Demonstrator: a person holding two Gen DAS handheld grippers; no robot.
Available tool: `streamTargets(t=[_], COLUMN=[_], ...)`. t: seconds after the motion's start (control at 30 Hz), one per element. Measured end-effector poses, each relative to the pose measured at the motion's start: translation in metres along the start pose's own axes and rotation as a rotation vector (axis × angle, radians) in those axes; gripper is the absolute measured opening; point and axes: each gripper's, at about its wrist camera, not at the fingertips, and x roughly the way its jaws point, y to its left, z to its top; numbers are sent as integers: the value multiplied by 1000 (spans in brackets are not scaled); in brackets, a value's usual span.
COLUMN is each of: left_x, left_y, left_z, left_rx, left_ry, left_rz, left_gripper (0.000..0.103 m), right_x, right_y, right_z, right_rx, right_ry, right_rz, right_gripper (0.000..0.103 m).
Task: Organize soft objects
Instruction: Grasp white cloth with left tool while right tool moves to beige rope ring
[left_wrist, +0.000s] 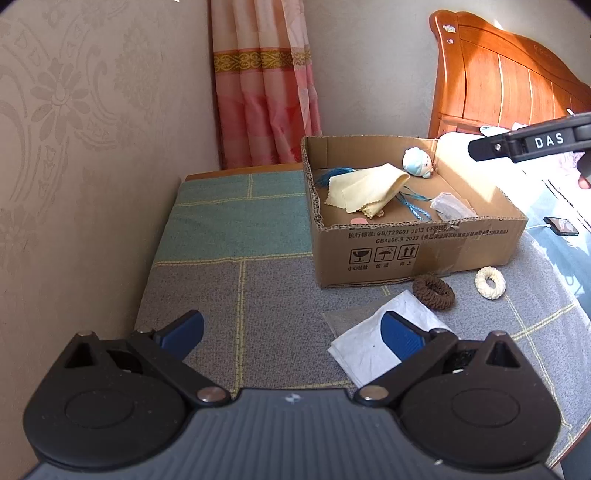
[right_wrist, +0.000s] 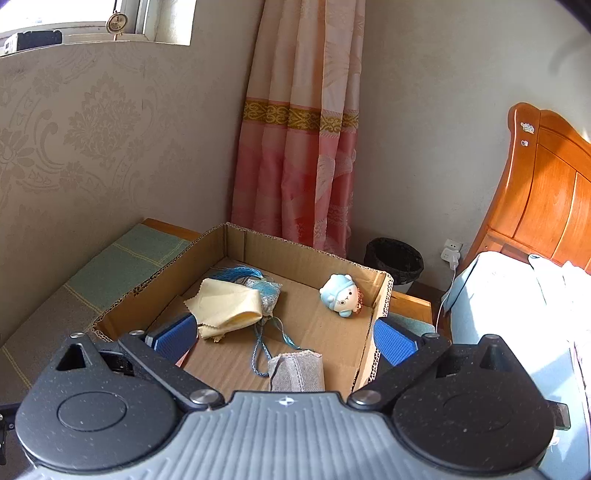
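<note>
An open cardboard box (left_wrist: 417, 251) (right_wrist: 310, 258) stands on the cloth-covered table (left_wrist: 258, 280). Inside lie a yellow cloth (left_wrist: 365, 192) (right_wrist: 229, 306), a blue tassel sachet (right_wrist: 267, 291), a blue plush toy (left_wrist: 419, 162) (right_wrist: 341, 295) and a grey pouch (left_wrist: 452, 208) (right_wrist: 295, 371). On the table in front of the box lie a white tissue (left_wrist: 373, 343), a brown scrunchie (left_wrist: 433, 292) and a white scrunchie (left_wrist: 490, 282). My left gripper (left_wrist: 291, 334) is open and empty above the table, its right finger over the tissue. My right gripper (right_wrist: 284, 338) is open and empty above the box; it also shows in the left wrist view (left_wrist: 532, 142).
A wallpapered wall (left_wrist: 74, 147) runs along the table's left side. A pink curtain (right_wrist: 299, 147) hangs behind. A wooden bed headboard (right_wrist: 546, 192) and bedding are at the right. A black bin (right_wrist: 393, 260) stands on the floor. A phone (left_wrist: 561, 226) lies right of the box.
</note>
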Motion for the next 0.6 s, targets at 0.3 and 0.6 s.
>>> streamTargets(t=[0.3,0.6], left_x=[-6,-3], left_y=[-4,-11], left_z=[-8,-13], left_rx=[4,15], left_ry=[-11,15], left_rz=[-45,-48], left_gripper=[102,102], right_x=[-24,9], right_y=[9,11], right_z=[-41,-107], right_rx=[77,216], right_ry=[76,188], right_rz=[-79,-101], right_gripper=[103,103])
